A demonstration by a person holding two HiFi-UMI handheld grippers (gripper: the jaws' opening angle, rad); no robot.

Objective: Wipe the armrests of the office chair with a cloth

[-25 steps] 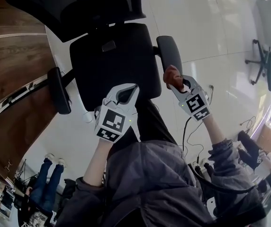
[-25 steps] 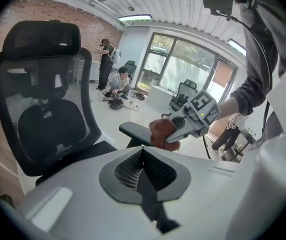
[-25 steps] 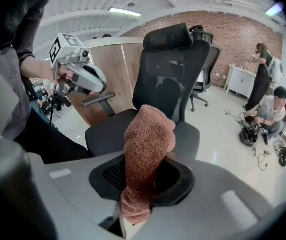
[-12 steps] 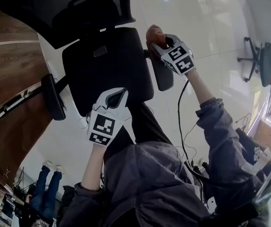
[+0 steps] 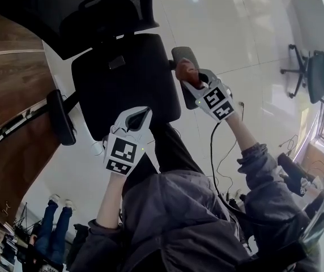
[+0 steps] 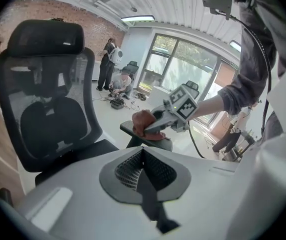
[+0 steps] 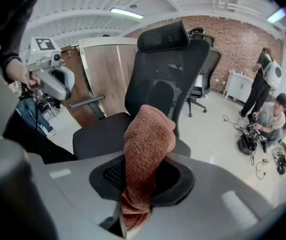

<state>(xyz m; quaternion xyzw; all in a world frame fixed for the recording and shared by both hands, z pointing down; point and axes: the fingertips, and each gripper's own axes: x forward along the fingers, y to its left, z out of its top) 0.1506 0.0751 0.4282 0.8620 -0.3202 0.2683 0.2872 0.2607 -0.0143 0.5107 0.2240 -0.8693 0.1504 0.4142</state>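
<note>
Nearest the person, the left gripper (image 5: 141, 118) is being held above the front edge of the office chair's seat (image 5: 122, 78). Its jaws are being kept pressed together with nothing between them, as its own view shows (image 6: 143, 156). A cube (image 5: 122, 152) with black-and-white square markers is being carried on it, and a like cube (image 5: 217, 102) on the other gripper. A little farther on, the right gripper (image 5: 189, 81) is being kept clenched on a rust-brown cloth (image 5: 186, 72), which is seen standing up out of the jaws in that gripper's own view (image 7: 145, 149). The cloth is being pressed on the right armrest (image 5: 182, 54), about midway along its pad, with the pad's far end left bare beyond it. The same contact is being shown from the left gripper view (image 6: 144, 123). The left armrest (image 5: 60, 118) is being left untouched at the seat's other side. Beyond, the mesh backrest (image 5: 77, 10) and headrest (image 7: 163, 36) are being shown, then a wooden partition (image 5: 9, 95), a second chair (image 5: 315, 67) and people (image 6: 105, 64) far off.
</note>
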